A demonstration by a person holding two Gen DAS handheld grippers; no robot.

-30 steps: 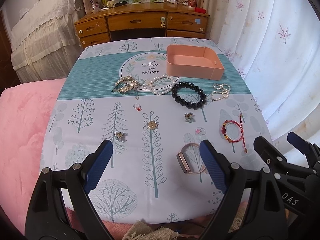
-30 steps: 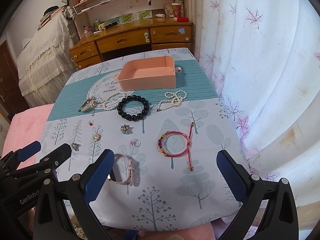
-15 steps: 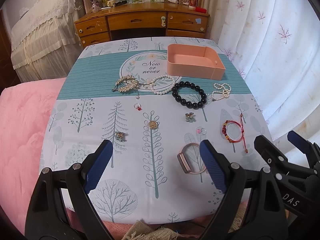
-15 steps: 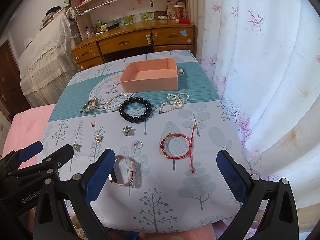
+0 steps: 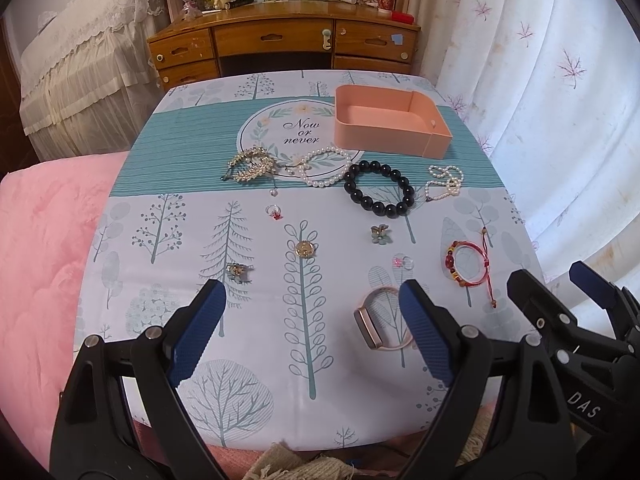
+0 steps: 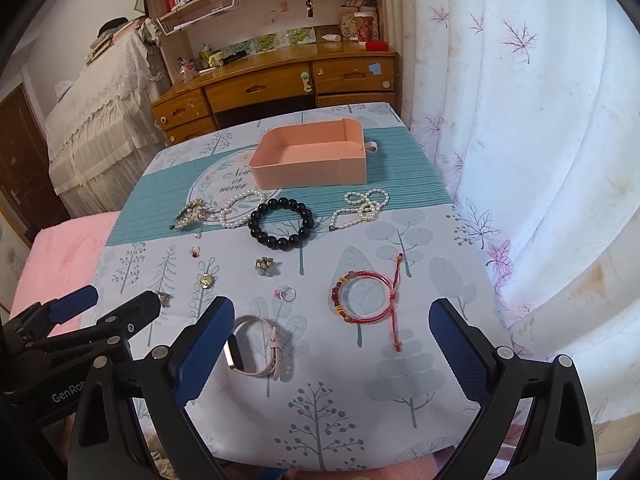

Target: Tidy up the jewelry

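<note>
Jewelry spread loose on worktop (image 5: 168, 240); pink tray (image 6: 312, 160) far ahead, empty. Both grippers, left (image 5: 312, 336) and right (image 6: 332, 348), spread wide, nothing held. Red cord bracelet (image 6: 362, 294) just ahead between right jaws: best pinched at beaded side, lifted clear before carried forward.

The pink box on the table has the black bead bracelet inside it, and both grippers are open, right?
Not quite. The pink box has nothing in it; the black bead bracelet lies on the tablecloth in front of it, as the right wrist view shows. Both the left gripper and the right gripper are open.

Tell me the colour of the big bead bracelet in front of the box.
Black, glossy round beads. The bracelet shows best in the right wrist view, just in front of the pink box.
</note>
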